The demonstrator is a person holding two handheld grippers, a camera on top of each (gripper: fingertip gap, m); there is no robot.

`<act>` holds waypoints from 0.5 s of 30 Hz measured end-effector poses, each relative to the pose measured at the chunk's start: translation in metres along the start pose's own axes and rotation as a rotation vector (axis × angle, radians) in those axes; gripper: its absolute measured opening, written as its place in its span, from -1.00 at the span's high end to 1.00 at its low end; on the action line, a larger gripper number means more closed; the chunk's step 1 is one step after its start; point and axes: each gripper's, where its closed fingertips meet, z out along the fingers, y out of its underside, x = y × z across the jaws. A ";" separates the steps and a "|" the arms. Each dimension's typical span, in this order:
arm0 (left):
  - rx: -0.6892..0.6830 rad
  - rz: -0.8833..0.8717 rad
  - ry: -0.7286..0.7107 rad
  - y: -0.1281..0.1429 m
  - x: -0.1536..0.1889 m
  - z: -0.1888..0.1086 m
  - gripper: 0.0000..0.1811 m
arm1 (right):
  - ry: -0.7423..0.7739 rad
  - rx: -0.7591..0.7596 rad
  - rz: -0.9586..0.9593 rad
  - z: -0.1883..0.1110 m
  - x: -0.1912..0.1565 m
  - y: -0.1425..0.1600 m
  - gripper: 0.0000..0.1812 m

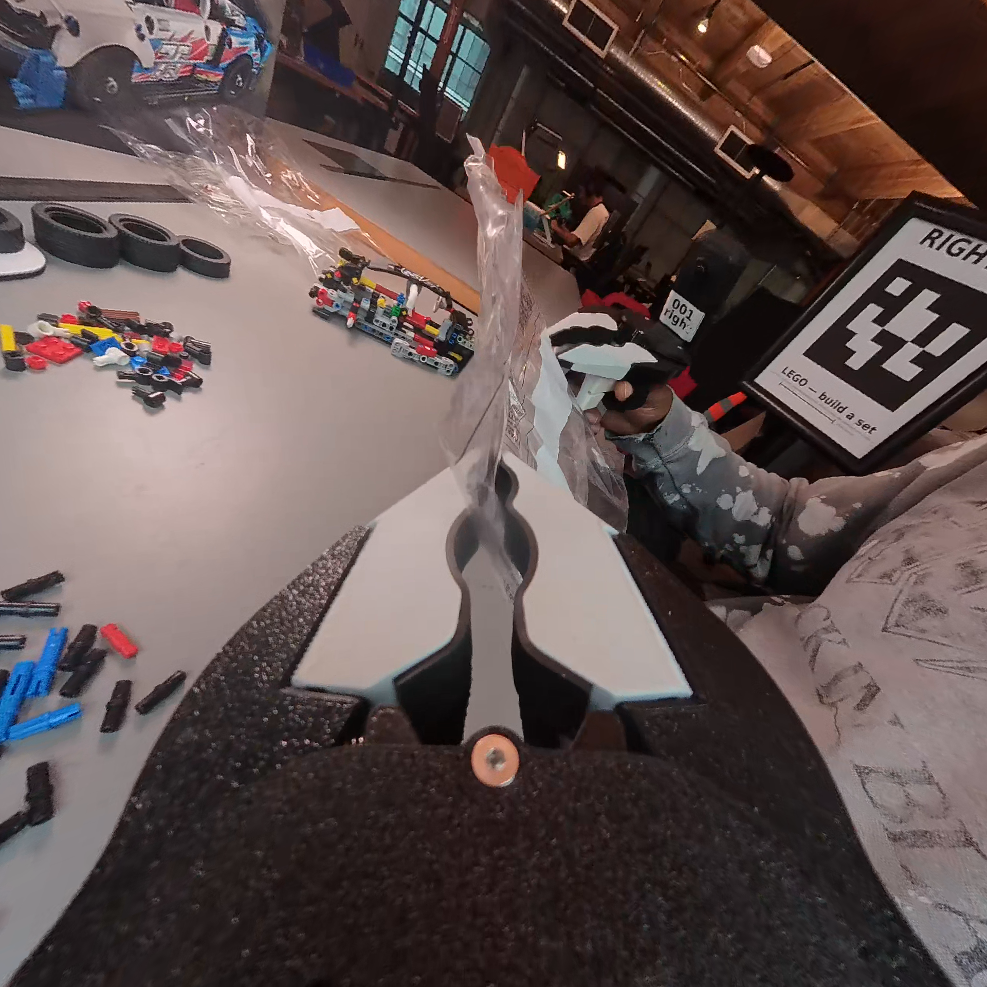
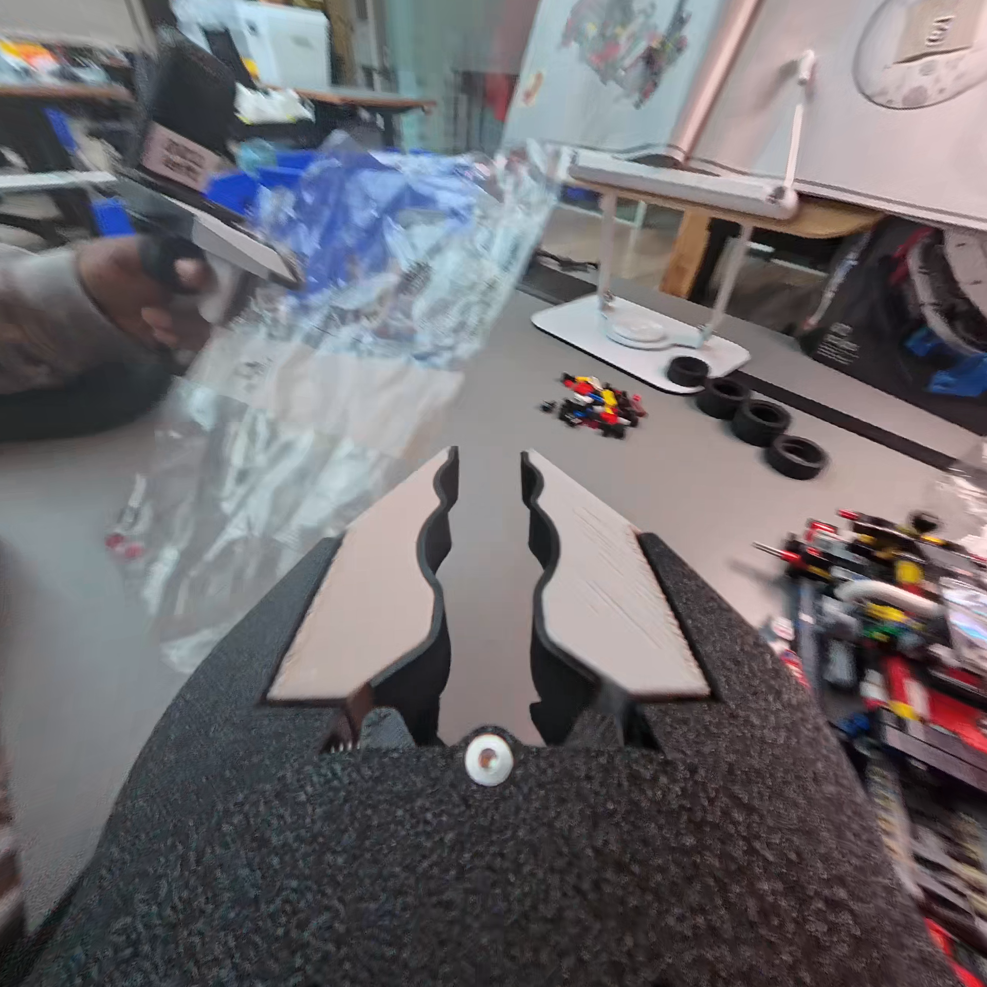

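Note:
My left gripper (image 1: 494, 470) is shut on the lower edge of a clear plastic bag (image 1: 496, 299) and holds it upright above the grey table (image 1: 267, 480). In the right wrist view, the left gripper (image 2: 291, 275) shows at upper left with the crumpled bag (image 2: 384, 256) hanging from it. My right gripper (image 2: 490, 456) is open and empty, above the table and right of the bag. It also shows in the left wrist view (image 1: 558, 350), just behind the bag, held by a hand in a speckled grey sleeve.
A partly built brick model (image 1: 395, 320) (image 2: 881, 614), a pile of small coloured pieces (image 1: 107, 347) (image 2: 598, 400), black tyres (image 1: 133, 243) (image 2: 758, 422) and loose blue and black pins (image 1: 48, 678) lie on the table. A white lamp base (image 2: 641, 336) stands behind. A framed marker sign (image 1: 897, 342) stands at right. About 20 centimeters separates my left fingertips from my right. To reach the partly built brick model (image 2: 881, 614) in a straight line is about 20 centimeters for my right fingers, about 35 centimeters for my left. Seen from the left wrist view (image 1: 382, 307) as well.

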 end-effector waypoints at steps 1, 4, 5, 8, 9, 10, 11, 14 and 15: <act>0.013 0.001 -0.008 -0.003 -0.002 -0.004 1.00 | 0.081 -0.068 -0.046 -0.005 0.020 0.005 0.65; 0.063 -0.017 -0.009 -0.015 -0.007 -0.016 1.00 | 0.375 -0.314 -0.176 -0.033 0.104 0.027 0.26; 0.070 -0.020 -0.006 -0.018 -0.008 -0.020 1.00 | 0.425 -0.400 -0.171 -0.042 0.128 0.039 0.12; 0.089 -0.014 -0.016 -0.024 -0.011 -0.028 1.00 | 0.400 -0.661 0.021 -0.054 0.165 0.096 -0.21; 0.094 -0.011 -0.022 -0.025 -0.012 -0.029 1.00 | 0.376 -0.706 0.059 -0.053 0.168 0.110 -0.21; 0.097 -0.008 -0.029 -0.026 -0.013 -0.031 1.00 | 0.363 -0.740 0.088 -0.052 0.170 0.121 -0.18; 0.097 -0.004 -0.036 -0.025 -0.013 -0.032 1.00 | 0.368 -0.766 0.105 -0.051 0.174 0.129 -0.05; 0.093 0.002 -0.060 -0.023 -0.018 -0.034 1.00 | 0.352 -0.728 0.194 -0.050 0.179 0.132 0.10; 0.094 -0.001 -0.064 -0.023 -0.019 -0.034 1.00 | 0.366 -0.720 0.205 -0.052 0.182 0.133 0.11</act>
